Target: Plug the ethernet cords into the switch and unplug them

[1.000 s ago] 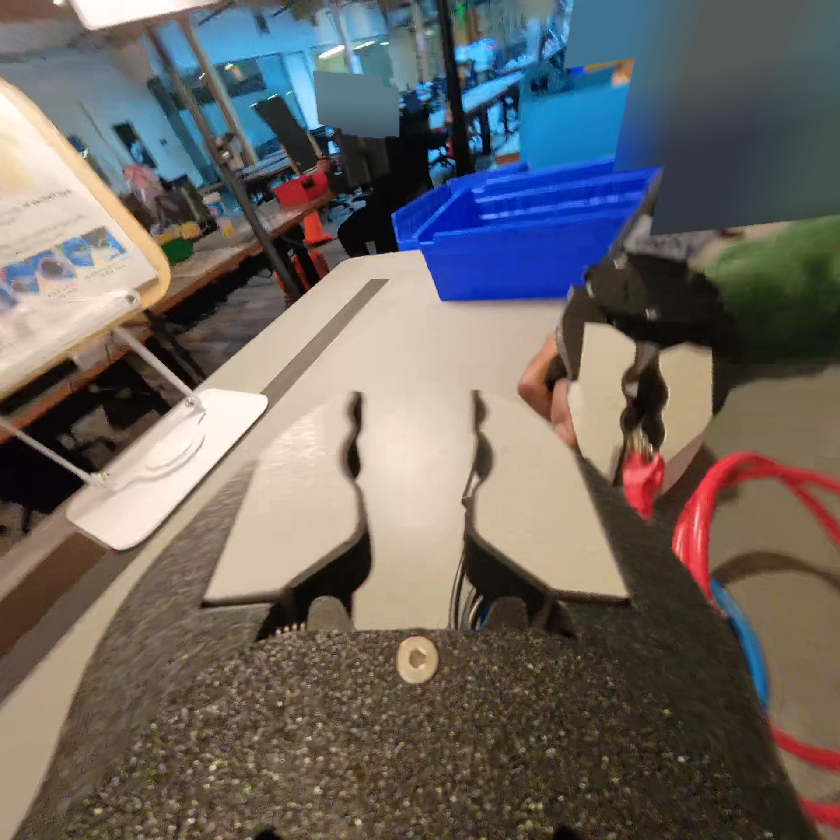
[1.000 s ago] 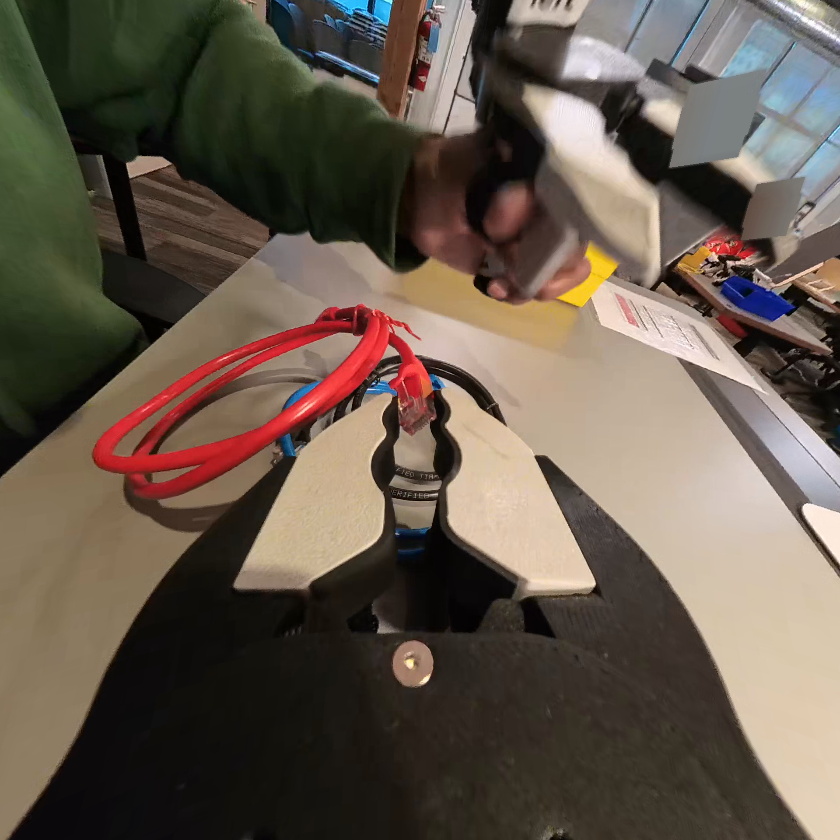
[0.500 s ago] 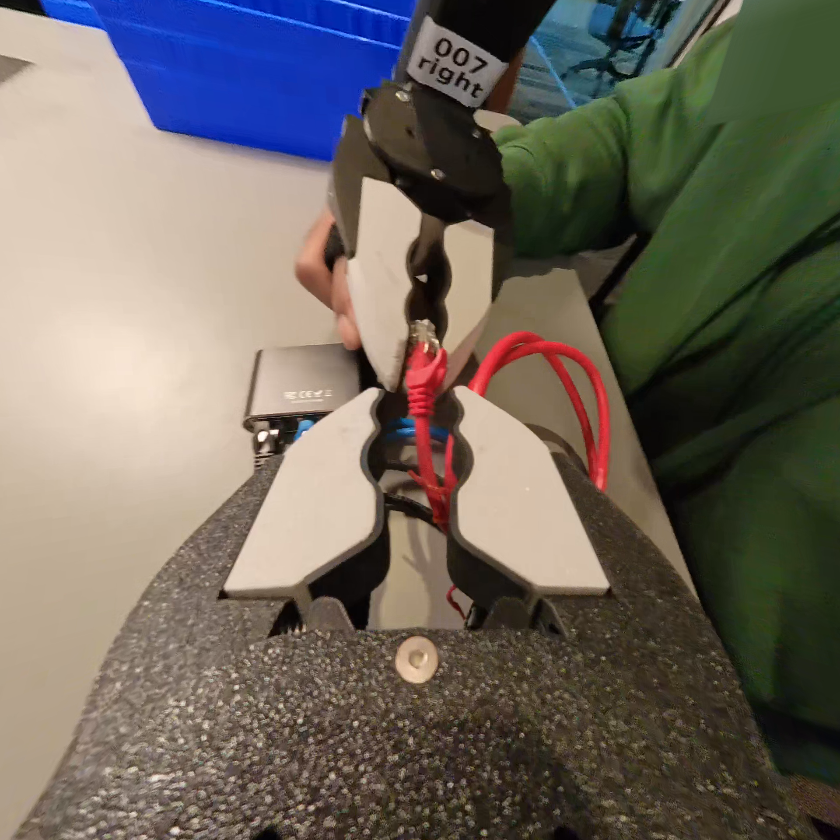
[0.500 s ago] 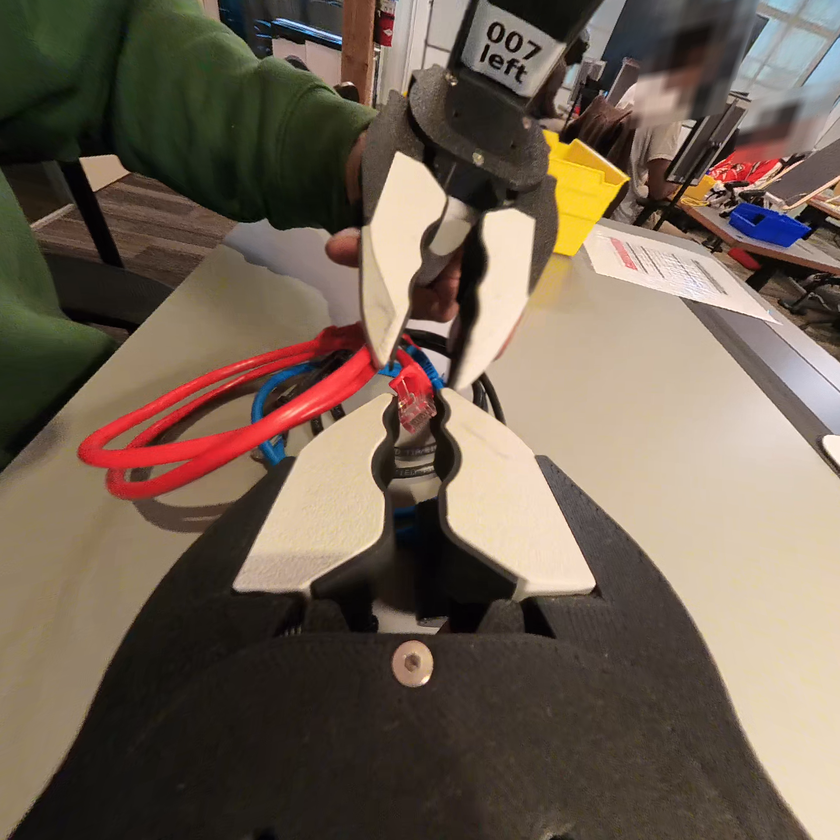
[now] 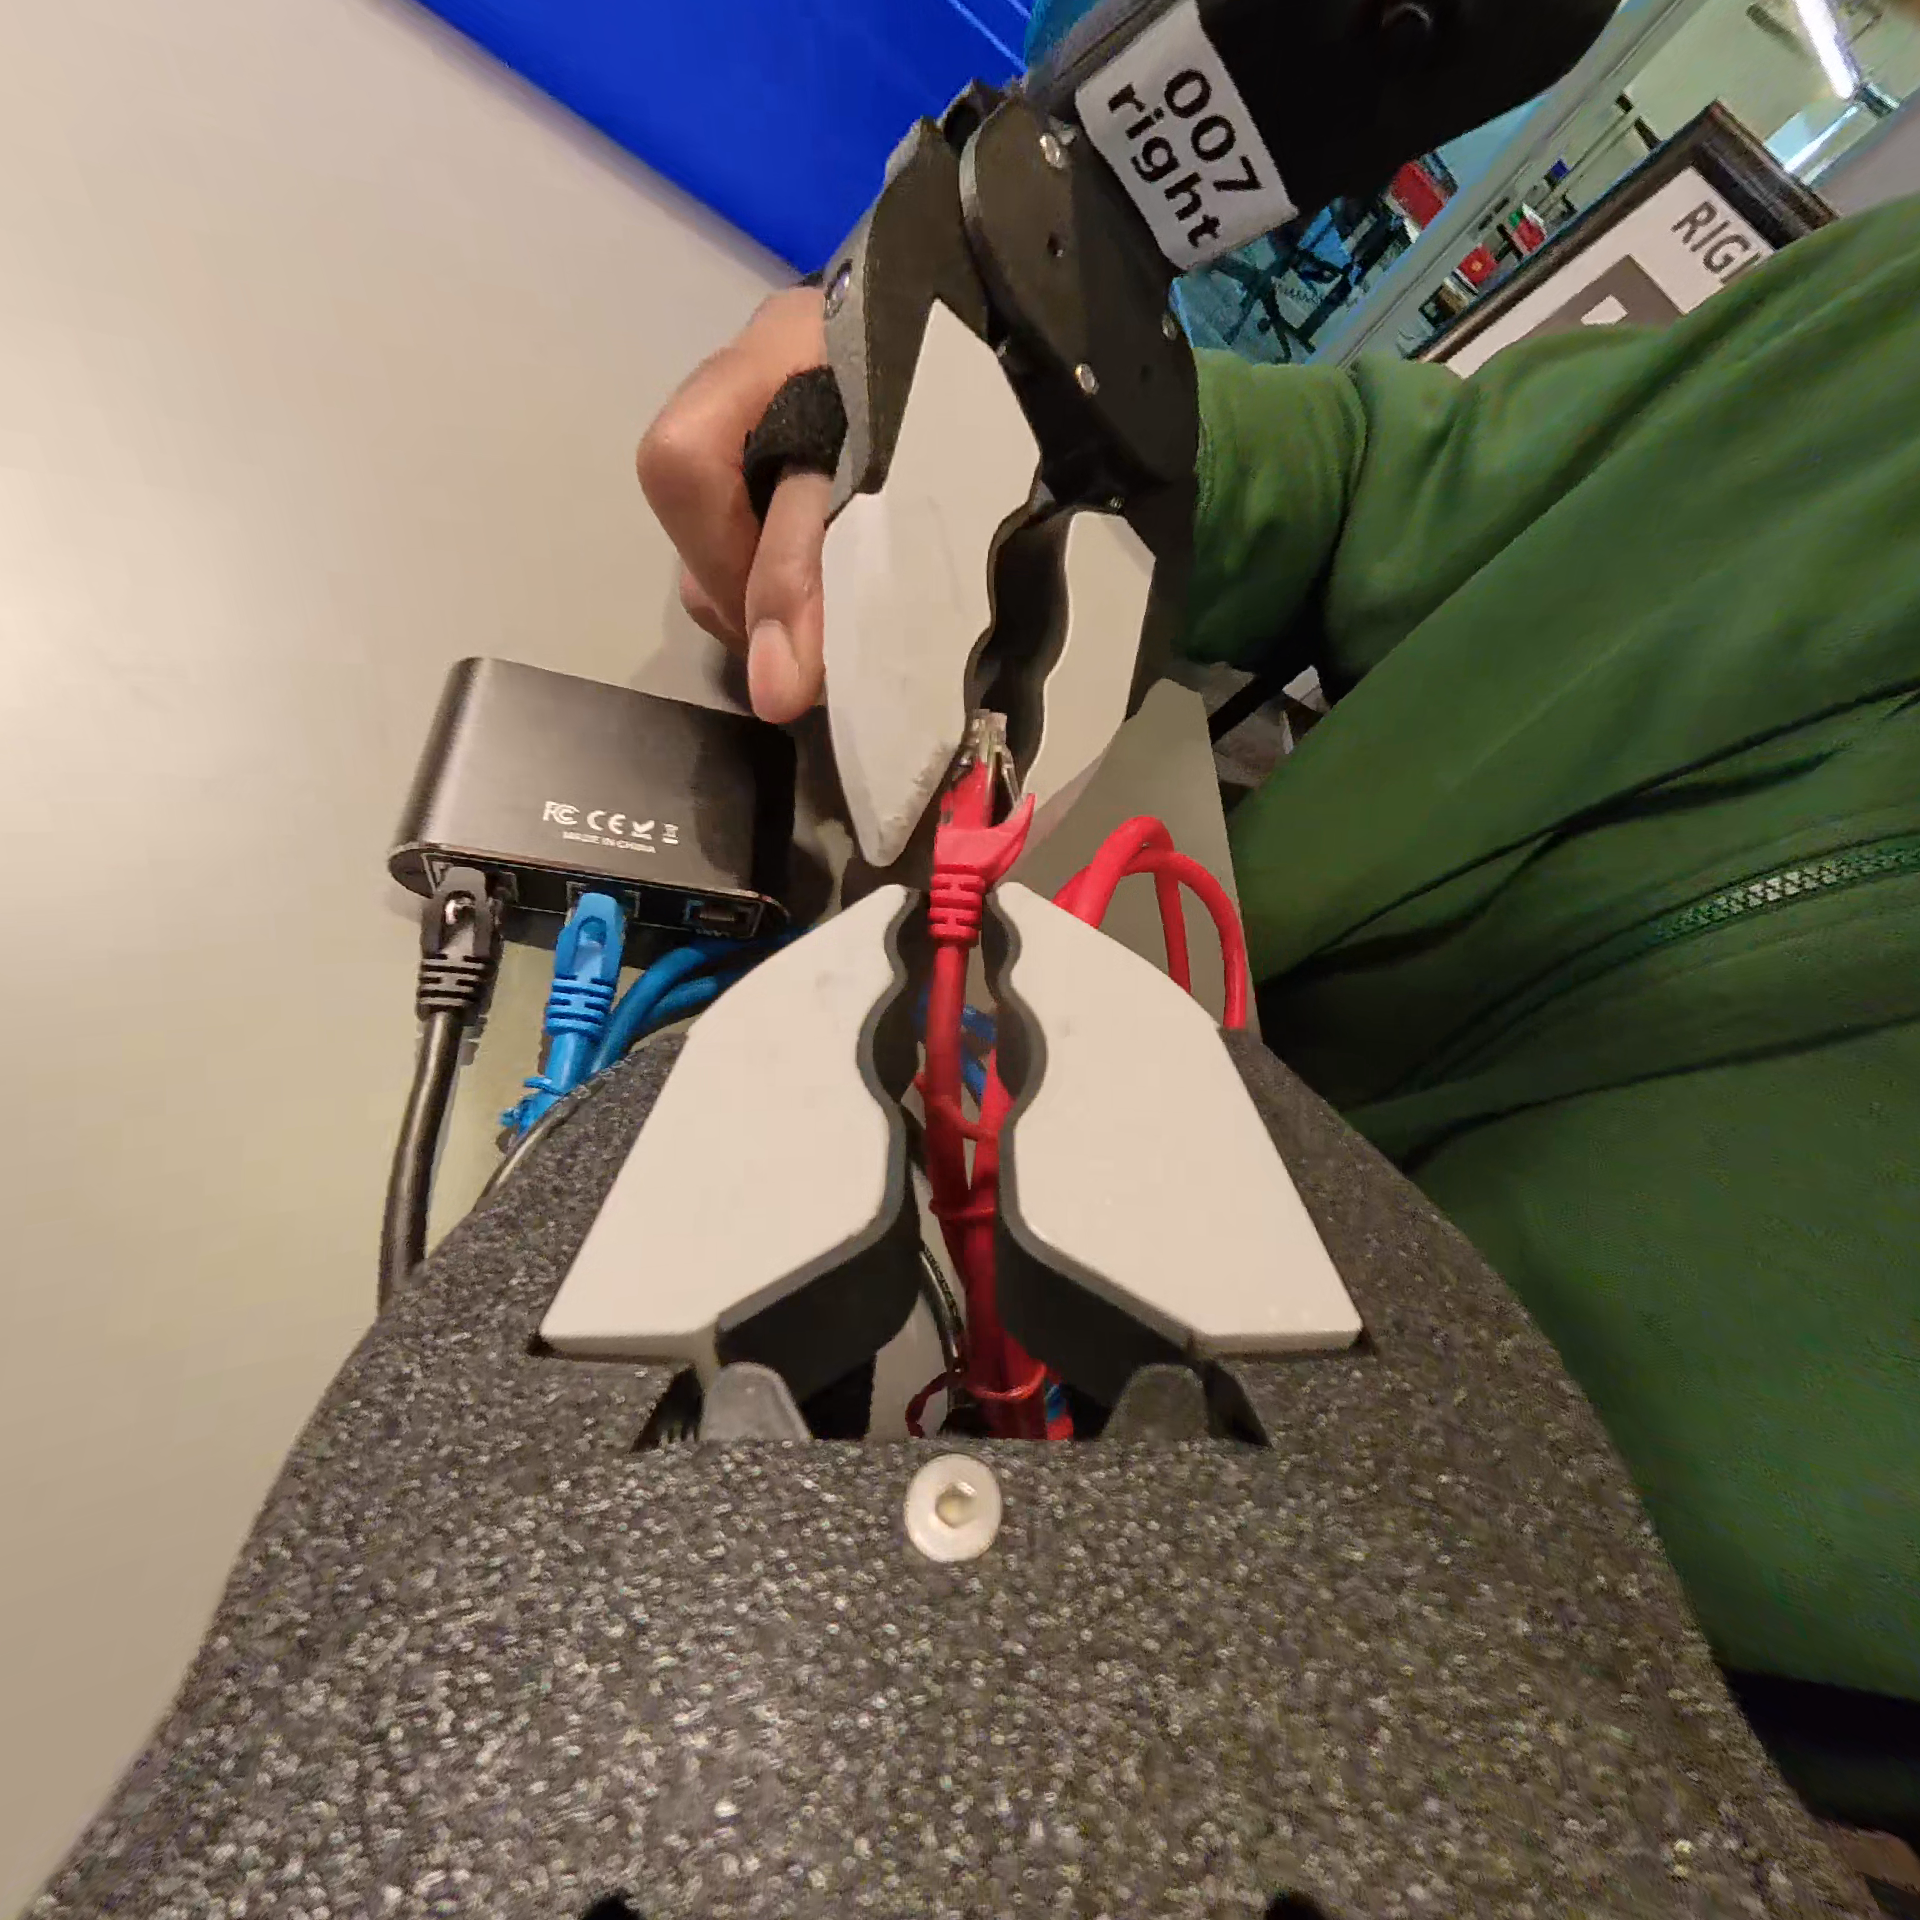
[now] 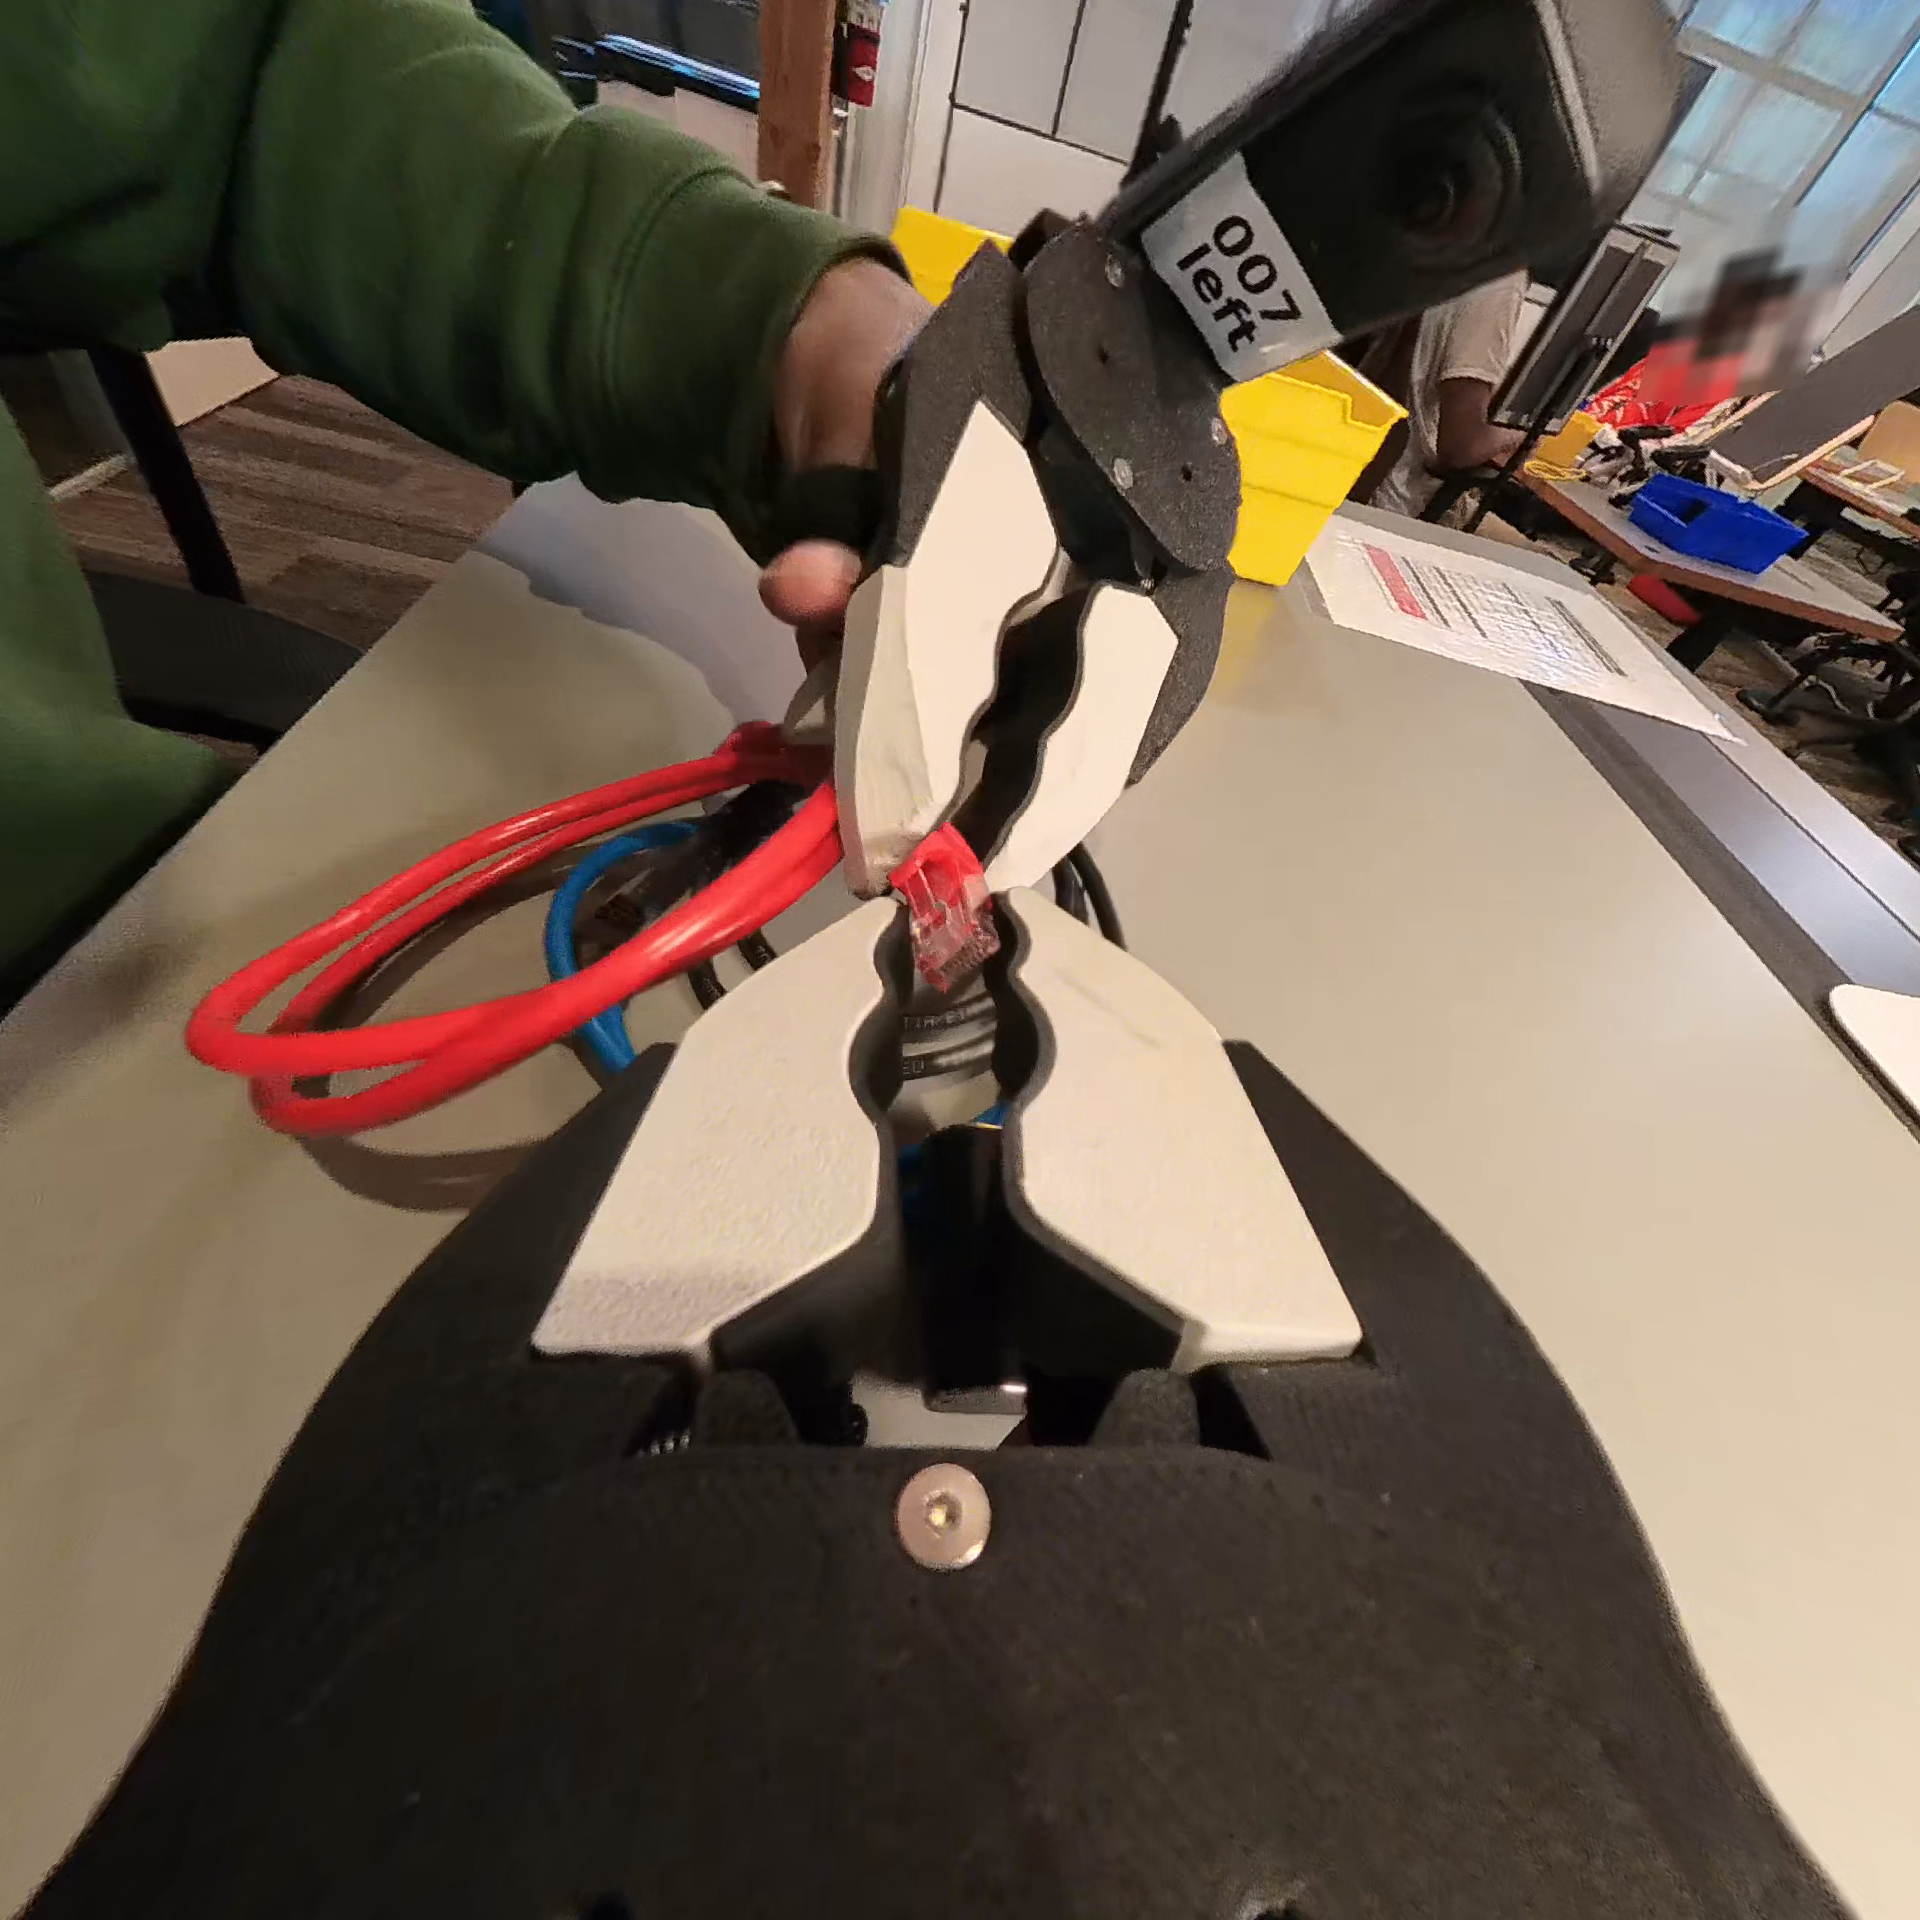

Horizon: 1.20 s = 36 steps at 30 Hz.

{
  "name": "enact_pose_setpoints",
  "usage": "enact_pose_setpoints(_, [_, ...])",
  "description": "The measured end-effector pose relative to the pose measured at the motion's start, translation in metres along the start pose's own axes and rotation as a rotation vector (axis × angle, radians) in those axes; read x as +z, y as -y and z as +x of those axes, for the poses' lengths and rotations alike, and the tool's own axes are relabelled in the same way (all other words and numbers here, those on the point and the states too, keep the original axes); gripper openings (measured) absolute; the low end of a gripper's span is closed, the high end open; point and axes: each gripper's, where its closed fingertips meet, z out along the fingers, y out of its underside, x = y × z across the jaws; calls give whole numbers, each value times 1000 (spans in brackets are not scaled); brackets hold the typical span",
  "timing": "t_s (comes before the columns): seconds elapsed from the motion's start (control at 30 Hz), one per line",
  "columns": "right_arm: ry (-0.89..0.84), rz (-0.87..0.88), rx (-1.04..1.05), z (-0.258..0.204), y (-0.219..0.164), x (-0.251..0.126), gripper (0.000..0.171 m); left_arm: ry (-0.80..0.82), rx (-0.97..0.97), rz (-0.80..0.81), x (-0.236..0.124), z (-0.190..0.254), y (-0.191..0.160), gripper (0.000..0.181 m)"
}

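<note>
A black switch [image 5: 592, 769] lies on the grey table [image 5: 208, 520], with a black cord [image 5: 455, 935] and a blue cord [image 5: 582, 956] plugged into its front ports. The red ethernet cord [image 6: 468, 956] is coiled and lifted off the table. My right gripper [image 6: 943, 920] is shut on its clear plug [image 6: 948, 930]. In the left wrist view the right gripper [image 5: 982, 790] comes down from above. My left gripper [image 5: 954, 904] is shut on the red boot [image 5: 954, 894] just behind the plug. In the right wrist view the left gripper [image 6: 951, 862] meets mine tip to tip.
A blue bin [image 5: 779, 125] stands behind the switch. A yellow bin [image 6: 1299, 457] and a printed sheet [image 6: 1496, 623] lie farther along the table. A white stand base [image 6: 1881, 1039] shows at the right edge. A green-sleeved arm [image 6: 468, 239] is close on the left. My two grippers' fingertips are within a few centimetres of each other. The black switch [image 5: 592, 769] is about equally far from each gripper, around 8 centimetres.
The left gripper swung round to the red cord, came up to the right gripper and closed on the boot behind the plug. The right gripper kept hold of the plug.
</note>
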Motion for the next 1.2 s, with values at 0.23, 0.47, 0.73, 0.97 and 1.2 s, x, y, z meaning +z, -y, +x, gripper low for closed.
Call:
enact_pose_setpoints(0.23, [-114,-29,-172,9,-3,-2,26,-31,-191,3,1,-1,-6,9])
enact_pose_setpoints(0.47, [-144,-106,-496,-2,-3,-3,23,-70,-289,-68,5,8,-17,9])
enact_pose_setpoints(0.73, [-78,-175,-335,-5,-18,5,16,141,15,-109,4,-3,-19,17])
enact_pose_setpoints(0.97, [-20,-183,-135,-7,-22,8,13,406,436,-202,-4,-16,-18,19])
enact_pose_setpoints(1.2, [-7,-180,-47,-8,-20,10,13,458,555,-291,4,-21,-24,17])
